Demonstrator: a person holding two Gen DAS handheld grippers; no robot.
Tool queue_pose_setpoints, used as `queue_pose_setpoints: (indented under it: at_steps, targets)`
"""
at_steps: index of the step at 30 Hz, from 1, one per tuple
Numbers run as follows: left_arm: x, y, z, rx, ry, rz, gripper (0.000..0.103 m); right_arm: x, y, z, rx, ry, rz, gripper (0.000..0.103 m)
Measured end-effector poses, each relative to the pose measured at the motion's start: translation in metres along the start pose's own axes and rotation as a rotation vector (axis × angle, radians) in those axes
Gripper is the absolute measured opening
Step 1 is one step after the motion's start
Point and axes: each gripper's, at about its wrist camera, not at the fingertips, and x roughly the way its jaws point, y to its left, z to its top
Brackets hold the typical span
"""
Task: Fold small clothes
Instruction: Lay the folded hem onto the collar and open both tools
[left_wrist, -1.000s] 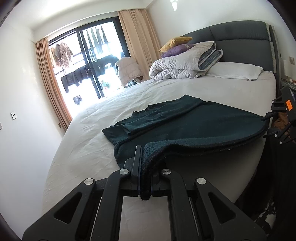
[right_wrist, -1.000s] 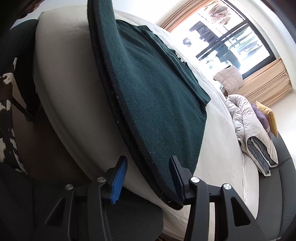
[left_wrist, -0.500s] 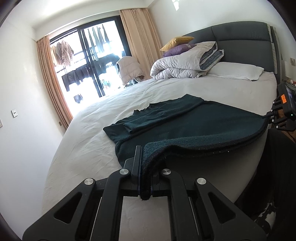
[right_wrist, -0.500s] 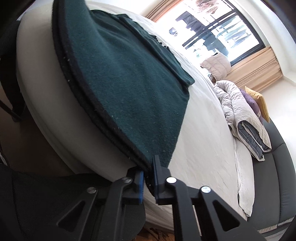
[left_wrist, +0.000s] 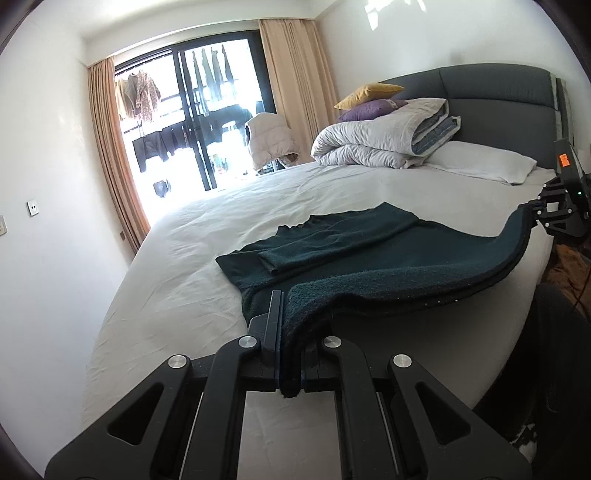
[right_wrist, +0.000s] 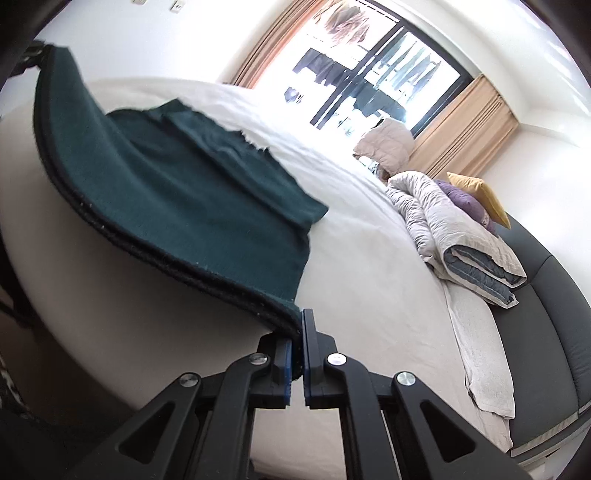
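Dark green knit garment (left_wrist: 388, 258) lies mid-frame on the bed (left_wrist: 229, 243), its near hem lifted. Your left tool (left_wrist: 290, 363) is clamped on one hem corner, your right tool (right_wrist: 297, 363) on the other. Uneven pull would skew the fold; the right tool's thin bite at the cloth's very edge could slip.

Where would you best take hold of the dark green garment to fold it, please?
At the two near hem corners, from the bed's foot: that edge of the dark green garment overhangs, and the left gripper and right gripper already pinch it there.
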Motion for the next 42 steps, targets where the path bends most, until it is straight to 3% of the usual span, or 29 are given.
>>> queue_pose_setpoints:
  at_steps: [8, 15, 24, 35, 36, 38, 42]
  targets:
    - [0.035, 0.054, 0.034, -0.163, 0.021, 0.010, 0.005, 0.043, -0.027, 0.066, 0.023, -0.045, -0.032, 0.003]
    - [0.106, 0.100, 0.068, -0.223, 0.081, 0.027, 0.005, 0.114, -0.049, 0.127, 0.007, -0.010, -0.019, 0.003]
    - [0.253, 0.150, 0.099, -0.229, 0.266, 0.028, 0.005, 0.241, -0.057, 0.176, -0.010, 0.150, 0.061, 0.003]
    - [0.404, 0.173, 0.073, -0.214, 0.469, 0.040, 0.006, 0.377, -0.046, 0.187, 0.040, 0.362, 0.201, 0.004]
    - [0.413, 0.170, 0.070, -0.208, 0.480, 0.048, 0.009, 0.383, -0.046, 0.187, 0.047, 0.359, 0.191, 0.005]
    - [0.427, 0.170, 0.068, -0.214, 0.478, 0.064, 0.009, 0.393, -0.051, 0.188, 0.096, 0.352, 0.161, 0.021]
    - [0.443, 0.178, 0.064, -0.260, 0.499, 0.061, 0.011, 0.399, -0.072, 0.188, 0.236, 0.325, 0.114, 0.067]
